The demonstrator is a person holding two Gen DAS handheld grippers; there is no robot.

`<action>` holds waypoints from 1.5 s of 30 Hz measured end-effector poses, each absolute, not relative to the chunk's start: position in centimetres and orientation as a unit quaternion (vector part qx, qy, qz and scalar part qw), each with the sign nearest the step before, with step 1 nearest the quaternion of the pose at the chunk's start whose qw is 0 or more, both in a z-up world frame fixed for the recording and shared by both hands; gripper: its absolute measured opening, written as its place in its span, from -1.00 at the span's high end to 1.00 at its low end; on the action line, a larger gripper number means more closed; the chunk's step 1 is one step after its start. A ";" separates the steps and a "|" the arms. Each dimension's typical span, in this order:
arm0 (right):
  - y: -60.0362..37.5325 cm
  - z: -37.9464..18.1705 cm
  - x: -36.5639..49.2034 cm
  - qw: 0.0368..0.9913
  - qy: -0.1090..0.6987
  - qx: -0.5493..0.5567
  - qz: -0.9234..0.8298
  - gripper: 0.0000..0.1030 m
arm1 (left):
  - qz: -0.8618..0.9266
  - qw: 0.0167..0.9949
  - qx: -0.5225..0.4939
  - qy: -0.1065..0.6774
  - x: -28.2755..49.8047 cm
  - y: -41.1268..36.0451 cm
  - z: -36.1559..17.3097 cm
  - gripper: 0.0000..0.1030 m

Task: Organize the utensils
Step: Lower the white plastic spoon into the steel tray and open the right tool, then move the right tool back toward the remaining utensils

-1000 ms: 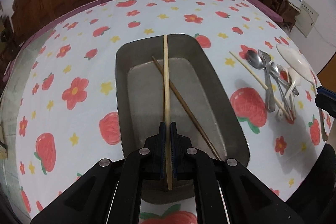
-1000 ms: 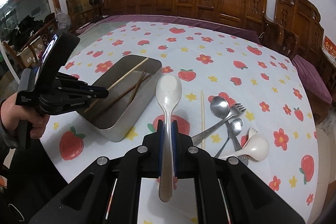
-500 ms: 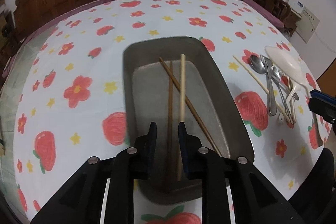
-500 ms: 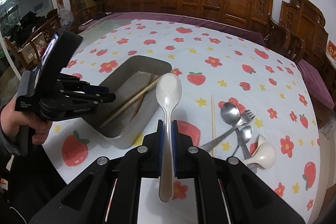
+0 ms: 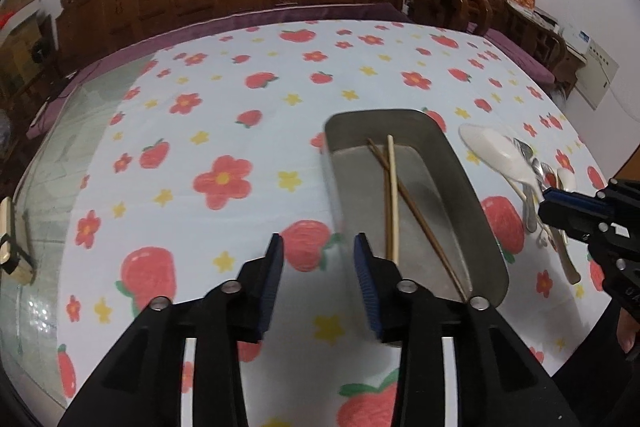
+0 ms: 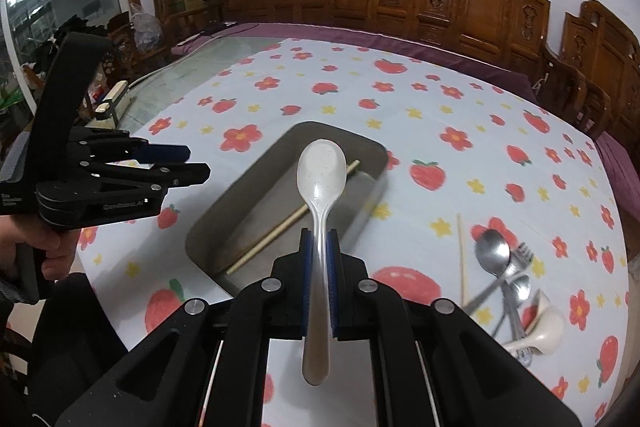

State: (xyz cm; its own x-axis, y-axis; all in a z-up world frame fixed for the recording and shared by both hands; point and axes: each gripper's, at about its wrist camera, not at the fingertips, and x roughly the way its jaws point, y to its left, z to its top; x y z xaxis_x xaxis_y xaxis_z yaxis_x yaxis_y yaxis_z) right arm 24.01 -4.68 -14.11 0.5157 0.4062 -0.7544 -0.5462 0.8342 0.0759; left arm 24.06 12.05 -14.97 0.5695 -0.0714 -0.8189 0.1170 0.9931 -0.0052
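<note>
Spoon (image 6: 320, 187) sits clamped by its handle in the right tool (image 6: 319, 287), bowl out over the tray (image 6: 224, 219), ready to drop in. Left tool (image 5: 318, 267) gapes wide and empty beside the tray; a second ago it held the pale chopstick (image 5: 392, 195), now lying inside with the dark pair (image 5: 416, 211). Other cutlery (image 6: 508, 279) waits on the counter (image 6: 440, 99).

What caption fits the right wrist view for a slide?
Right gripper holds a white spoon above the metal tray; left gripper open.
</note>
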 end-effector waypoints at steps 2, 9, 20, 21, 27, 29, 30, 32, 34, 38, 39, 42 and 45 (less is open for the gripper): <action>-3.9 -14.3 24.3 0.864 0.411 -0.086 0.278 0.83 | -0.049 0.888 0.022 0.457 24.0 12.6 -14.8 0.08; -1.9 -14.6 25.0 0.859 0.418 -0.092 0.281 0.83 | -0.029 0.901 0.002 0.433 23.9 14.9 -14.1 -0.57; 0.7 -16.3 28.5 0.849 0.453 -0.051 0.267 0.83 | -0.023 0.901 -0.002 0.434 23.7 16.6 -14.6 -0.58; 0.9 -16.6 28.9 0.848 0.458 -0.048 0.263 0.83 | -0.023 0.901 -0.002 0.434 23.6 16.8 -14.6 -0.58; 2.3 -18.7 31.1 0.839 0.487 -0.031 0.242 0.83 | -0.019 0.903 -0.003 0.430 23.3 17.5 -14.1 -0.57; 2.4 -19.4 31.4 0.836 0.494 -0.024 0.238 0.83 | -0.018 0.903 -0.003 0.428 23.3 17.7 -13.9 -0.58; 2.4 -19.8 31.6 0.833 0.500 -0.017 0.236 0.83 | -0.017 0.904 -0.003 0.428 23.2 17.8 -13.8 -0.58; 2.5 -20.3 31.7 0.828 0.507 -0.004 0.240 0.83 | -0.016 0.904 -0.001 0.428 23.1 17.8 -13.7 -0.58; 2.7 -20.6 31.6 0.822 0.512 0.011 0.249 0.83 | -0.015 0.904 0.002 0.427 23.0 17.7 -13.6 -0.58; 3.2 -20.9 31.2 0.815 0.515 0.022 0.264 0.78 | -0.014 0.904 0.004 0.427 23.0 17.6 -13.4 -0.58; 3.3 -20.8 31.1 0.815 0.514 0.021 0.266 0.77 | -0.015 0.904 0.003 0.427 23.0 17.7 -13.4 -0.58; 3.7 -20.5 30.6 0.818 0.507 0.002 0.272 0.77 | -0.017 0.906 0.007 0.423 22.7 17.3 -13.2 -0.57; 3.4 -19.8 30.2 0.822 0.494 -0.010 0.284 0.77 | -0.021 0.908 0.011 0.418 22.3 16.6 -12.8 -0.58</action>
